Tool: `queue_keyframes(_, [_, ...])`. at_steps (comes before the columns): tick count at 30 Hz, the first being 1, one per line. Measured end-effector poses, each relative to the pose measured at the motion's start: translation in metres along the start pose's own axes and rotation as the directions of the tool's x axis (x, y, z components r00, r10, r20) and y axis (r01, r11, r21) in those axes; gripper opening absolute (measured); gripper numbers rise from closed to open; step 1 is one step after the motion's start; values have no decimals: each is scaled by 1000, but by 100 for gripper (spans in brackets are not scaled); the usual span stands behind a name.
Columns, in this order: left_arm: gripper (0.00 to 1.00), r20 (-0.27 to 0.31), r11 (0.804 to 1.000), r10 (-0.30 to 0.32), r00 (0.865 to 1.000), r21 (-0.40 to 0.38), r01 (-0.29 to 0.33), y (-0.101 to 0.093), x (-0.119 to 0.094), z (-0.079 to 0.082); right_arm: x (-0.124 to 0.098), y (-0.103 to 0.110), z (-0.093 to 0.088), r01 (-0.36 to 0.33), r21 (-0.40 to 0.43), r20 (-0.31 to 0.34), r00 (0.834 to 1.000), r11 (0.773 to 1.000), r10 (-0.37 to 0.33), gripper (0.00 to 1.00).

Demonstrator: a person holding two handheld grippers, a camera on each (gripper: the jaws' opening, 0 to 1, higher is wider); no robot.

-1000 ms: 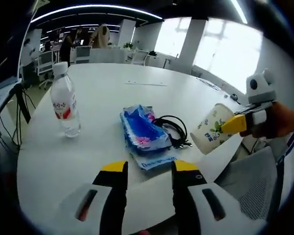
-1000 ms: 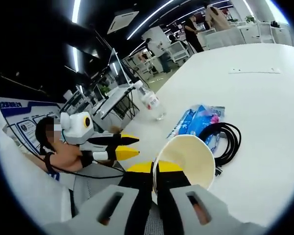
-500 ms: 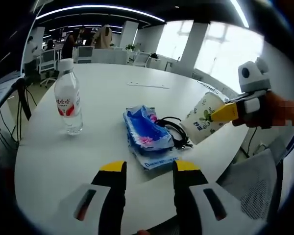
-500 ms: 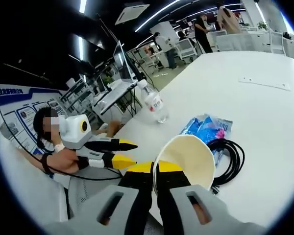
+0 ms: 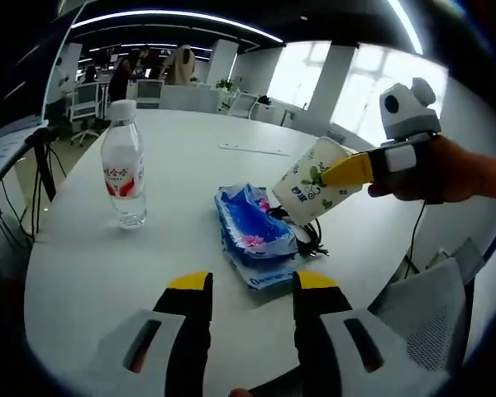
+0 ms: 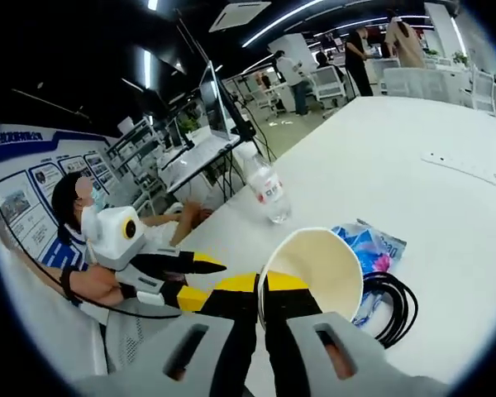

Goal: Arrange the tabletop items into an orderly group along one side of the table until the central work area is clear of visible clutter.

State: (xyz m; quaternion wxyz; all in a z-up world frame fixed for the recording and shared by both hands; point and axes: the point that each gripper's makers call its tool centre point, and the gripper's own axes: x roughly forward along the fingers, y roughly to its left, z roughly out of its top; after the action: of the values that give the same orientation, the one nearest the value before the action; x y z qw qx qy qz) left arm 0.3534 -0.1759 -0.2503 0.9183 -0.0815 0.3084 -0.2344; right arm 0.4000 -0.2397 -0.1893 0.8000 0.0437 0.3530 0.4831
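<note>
Well above the cable (image 5: 310, 234), paper cup (image 6: 311, 273) rim-pinched in right jaws; left jaws parted over bare table (image 5: 91, 273) edge.

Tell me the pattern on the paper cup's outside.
Cream paper cup with green leafy print, clearest in the left gripper view.

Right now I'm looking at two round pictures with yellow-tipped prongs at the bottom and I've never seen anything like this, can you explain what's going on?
Those prongs are the jaws of two handheld claws. A person holds one in each hand, and a fisheye camera rides on each.

The left gripper view looks out over the left claw, open and empty, across a white table. On the table stand a water bottle, a blue packet and a coiled black cable.

The right gripper view looks along the right claw, which is shut on the rim of a paper cup. In the left gripper view that cup is tilted in the air above the packet.
</note>
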Motion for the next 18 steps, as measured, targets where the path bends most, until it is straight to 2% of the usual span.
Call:
queue_keyframes(3, [38, 0, 1000, 0, 1000, 2, 0, 1, 0, 0, 9, 0, 5, -3, -39, -20, 1000, 999, 2, 0])
queue_keyframes(7, [38, 6, 1000, 2, 1000, -2, -2, 1, -1, 0, 20, -2, 5, -2, -121, -79, 997, 993, -7, 0])
queue_keyframes(11, [38, 9, 1000, 2, 1000, -1, -2, 1, -1, 0, 29, -3, 7, -24, -139, -98, 995, 990, 10, 0])
queue_keyframes(18, [38, 20, 1000, 3, 1000, -7, -3, 3, -2, 1, 42, -12, 12, -29, -217, -149, 989, 976, -4, 0])
